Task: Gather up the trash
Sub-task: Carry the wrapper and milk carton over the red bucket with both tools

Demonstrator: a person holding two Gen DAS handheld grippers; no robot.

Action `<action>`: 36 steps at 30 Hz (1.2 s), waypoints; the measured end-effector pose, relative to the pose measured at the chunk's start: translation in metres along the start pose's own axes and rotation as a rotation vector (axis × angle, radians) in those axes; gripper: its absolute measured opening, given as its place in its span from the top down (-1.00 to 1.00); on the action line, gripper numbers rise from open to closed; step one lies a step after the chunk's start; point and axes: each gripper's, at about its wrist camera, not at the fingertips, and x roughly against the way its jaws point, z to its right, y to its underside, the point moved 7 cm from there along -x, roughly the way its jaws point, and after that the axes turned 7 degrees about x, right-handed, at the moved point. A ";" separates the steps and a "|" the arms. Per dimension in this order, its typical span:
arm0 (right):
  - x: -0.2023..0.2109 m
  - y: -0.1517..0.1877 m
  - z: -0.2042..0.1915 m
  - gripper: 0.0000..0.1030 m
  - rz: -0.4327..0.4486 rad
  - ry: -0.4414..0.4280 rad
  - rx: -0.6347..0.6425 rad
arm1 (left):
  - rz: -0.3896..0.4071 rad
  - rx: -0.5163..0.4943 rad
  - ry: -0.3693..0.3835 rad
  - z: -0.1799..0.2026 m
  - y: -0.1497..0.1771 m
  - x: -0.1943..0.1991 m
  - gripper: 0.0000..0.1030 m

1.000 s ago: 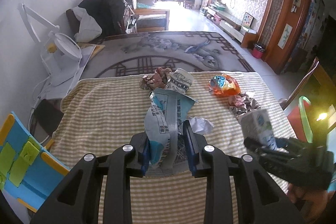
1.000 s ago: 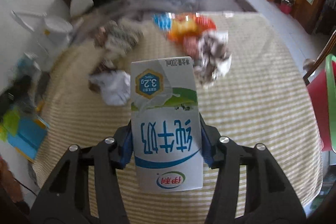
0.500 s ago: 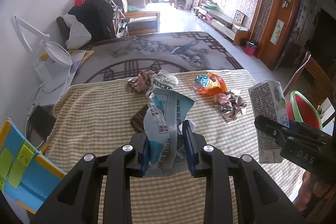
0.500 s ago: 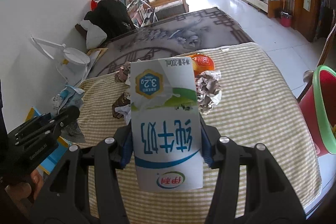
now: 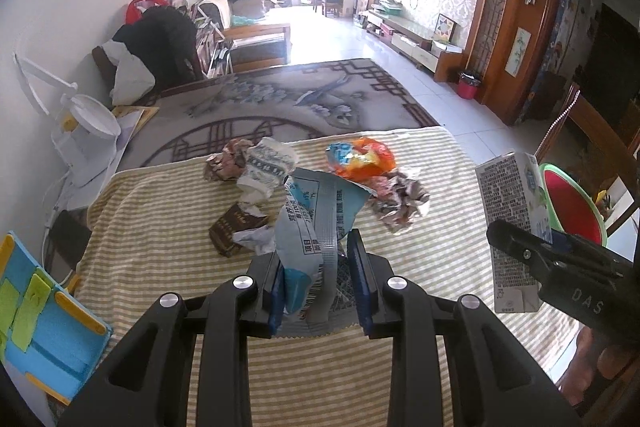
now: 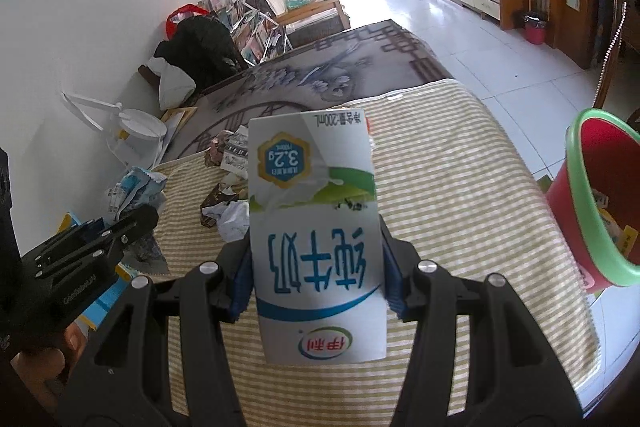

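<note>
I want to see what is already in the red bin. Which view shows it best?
The right wrist view: the red bin opens toward the camera, with scraps visible inside. In the left wrist view, only its rim shows behind the milk carton.

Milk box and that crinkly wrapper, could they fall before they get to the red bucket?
Maybe. The left gripper pinches only the bottom of the floppy blue wrapper, so it could slip out. The right gripper holds the milk carton upside down; any leftover milk might drip on the striped cloth. The red bucket sits off the table's edge, so a drop could miss.
</note>
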 end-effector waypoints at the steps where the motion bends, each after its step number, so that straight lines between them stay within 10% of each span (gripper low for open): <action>1: 0.003 0.000 0.007 0.01 -0.001 -0.002 -0.003 | 0.000 0.002 0.000 0.005 0.000 0.000 0.50; 36: 0.079 -0.006 0.195 0.00 0.060 -0.015 -0.089 | -0.012 -0.096 0.008 0.220 0.015 -0.004 0.50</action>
